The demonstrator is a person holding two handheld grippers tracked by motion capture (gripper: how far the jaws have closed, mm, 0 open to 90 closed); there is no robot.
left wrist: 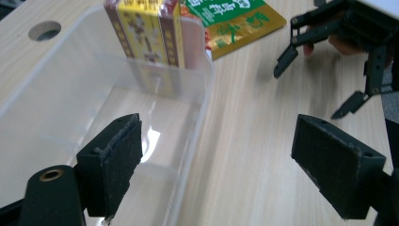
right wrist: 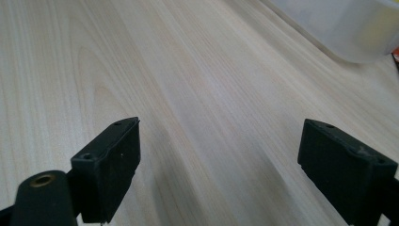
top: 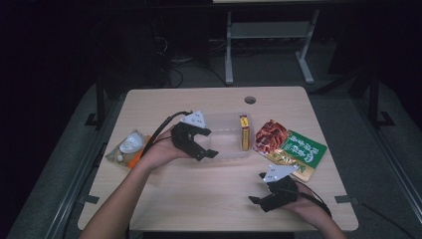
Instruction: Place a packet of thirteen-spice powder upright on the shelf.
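- Pale wood-grain table (top: pixel 199 194) sits in a dark room, with a metal desk frame (top: pixel 268 40) on the floor beyond its 12 o'clock edge.
- At about 9 o'clock on the table lies a small packet (top: pixel 130 147) with a white and orange front, well clear of both grippers' jaws.
- Just right of it, the left gripper (top: pixel 206 144) is held over the near left corner of a clear plastic tub (top: pixel 226 152); its jaws stand wide apart and grip nothing.
- Seen from the left gripper view, one jaw hangs inside the tub (left wrist: pixel 70 108) and the other outside over bare wood, so the tub's wall runs between them; I cannot tell whether either pad touches the plastic.
- A yellow and red box (top: pixel 244 132) stands upright on its end against the tub's right wall, at 12 o'clock from the left gripper's jaws (left wrist: pixel 146 33).
- Right of the tub, at about 3 o'clock on the table, a green and gold food pouch (top: pixel 291 149) lies flat, just beside the tub wall.
- Nearest the 5 o'clock corner, the right gripper (top: pixel 261 196) is held low over bare wood, jaws spread wide and empty, pointing towards 9 o'clock.
- From the right gripper view, plain tabletop lies between the pads, with the tub's edge (right wrist: pixel 339 28) at 1 o'clock, well apart from them.
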